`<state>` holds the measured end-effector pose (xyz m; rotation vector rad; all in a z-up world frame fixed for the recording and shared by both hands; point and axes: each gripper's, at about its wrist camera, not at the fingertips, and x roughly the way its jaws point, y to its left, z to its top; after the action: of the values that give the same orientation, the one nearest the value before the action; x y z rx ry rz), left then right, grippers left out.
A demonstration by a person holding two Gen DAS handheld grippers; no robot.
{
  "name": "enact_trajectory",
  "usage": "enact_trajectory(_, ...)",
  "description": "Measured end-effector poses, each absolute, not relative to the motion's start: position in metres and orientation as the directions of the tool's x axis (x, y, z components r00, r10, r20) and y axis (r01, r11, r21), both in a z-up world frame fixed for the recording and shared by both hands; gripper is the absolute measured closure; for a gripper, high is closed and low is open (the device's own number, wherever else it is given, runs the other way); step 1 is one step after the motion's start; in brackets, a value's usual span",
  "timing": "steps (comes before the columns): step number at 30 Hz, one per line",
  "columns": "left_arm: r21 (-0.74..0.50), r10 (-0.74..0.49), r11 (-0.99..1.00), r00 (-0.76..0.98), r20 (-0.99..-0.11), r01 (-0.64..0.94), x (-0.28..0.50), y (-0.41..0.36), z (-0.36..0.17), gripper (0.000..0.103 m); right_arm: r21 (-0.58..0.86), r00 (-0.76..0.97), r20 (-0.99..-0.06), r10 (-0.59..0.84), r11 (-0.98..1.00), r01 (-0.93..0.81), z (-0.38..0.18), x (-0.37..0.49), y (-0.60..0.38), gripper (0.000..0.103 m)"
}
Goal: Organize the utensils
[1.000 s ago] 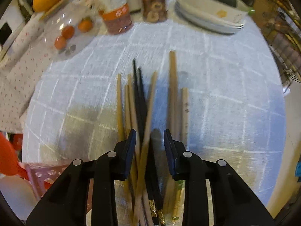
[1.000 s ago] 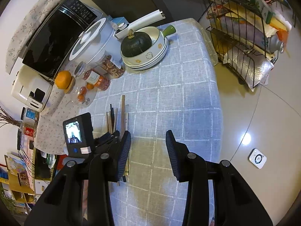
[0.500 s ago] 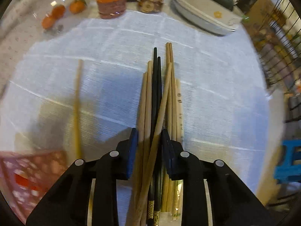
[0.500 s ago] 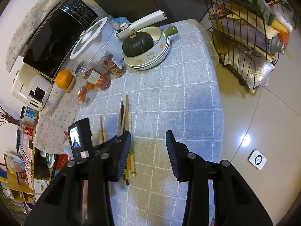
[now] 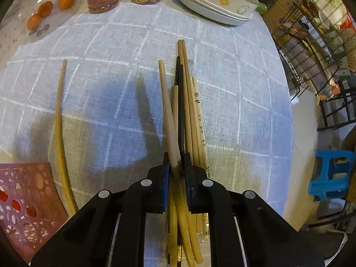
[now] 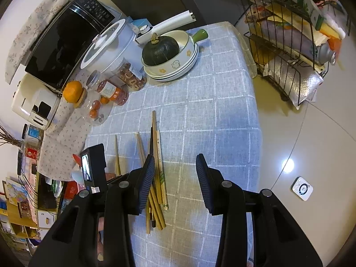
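chopsticks on the checked cloth

blue-grey checked tablecloth [image 5: 233, 102] covers the table, with a microwave [image 6: 64, 44] and a white lidded pot [image 6: 111, 44] at the back, and a wire rack [image 6: 289, 44] of packets standing on the floor off the far corner. stacked cream plates [image 6: 175, 66] hold a dark green squash [image 6: 160, 51]; beside them stand a jar of ring snacks [image 6: 131, 77] and an orange-labelled jar [image 6: 111, 90].

left gripper [image 5: 176, 166] is closed tight on one pale wooden chopstick [image 5: 168, 111], which juts forward from between the jaws and looks raised off the cloth, though the fisheye makes that hard to judge. just to its right lies the bundle of chopsticks [image 5: 191, 111], light wooden ones with a black pair [image 5: 180, 102] among them, roughly parallel and touching. well apart to the left a single yellowish chopstick [image 5: 59, 122] lies alone on the cloth, its near end beside a pink perforated basket [image 5: 26, 200] at the table's edge.

right gripper [image 6: 175, 178] hangs above the cloth with its jaws spread wide and nothing between them; the bundle sits just beside and partly behind its left finger.
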<state>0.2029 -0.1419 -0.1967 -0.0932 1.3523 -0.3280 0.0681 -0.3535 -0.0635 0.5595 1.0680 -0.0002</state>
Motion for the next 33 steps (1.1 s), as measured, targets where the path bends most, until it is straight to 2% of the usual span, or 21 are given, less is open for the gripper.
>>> enact_trajectory(7,-0.258,-0.291,0.949,0.194,-0.937,0.179,0.203,-0.143,-0.194,0.087,0.430,0.492,-0.829,0.266,0.866,0.256,-0.063,0.069,-0.351,0.064)
enact_trajectory(10,-0.248,-0.287,0.949,0.211,-0.934,0.195,0.200,-0.143,-0.195,0.090,0.425,0.484,-0.833,0.266,0.869,0.254,-0.064,0.070,-0.350,0.064)
enact_trajectory(11,-0.254,-0.292,0.949,0.213,-0.932,0.189,0.199,-0.141,-0.194,0.096,0.425,0.483,-0.834,0.267,0.869,0.253,-0.065,0.070,-0.350,0.064)
enact_trajectory(14,-0.245,-0.284,0.951,0.222,-0.933,0.189,0.197,-0.138,-0.188,0.096,0.422,0.473,-0.839,0.270,0.871,0.250,-0.068,0.071,-0.349,0.064)
enact_trajectory(33,-0.225,-0.266,0.953,0.204,-0.942,0.202,0.190,-0.137,-0.191,0.092,0.424,0.448,-0.845,0.292,0.876,0.228,-0.072,0.075,-0.339,0.064)
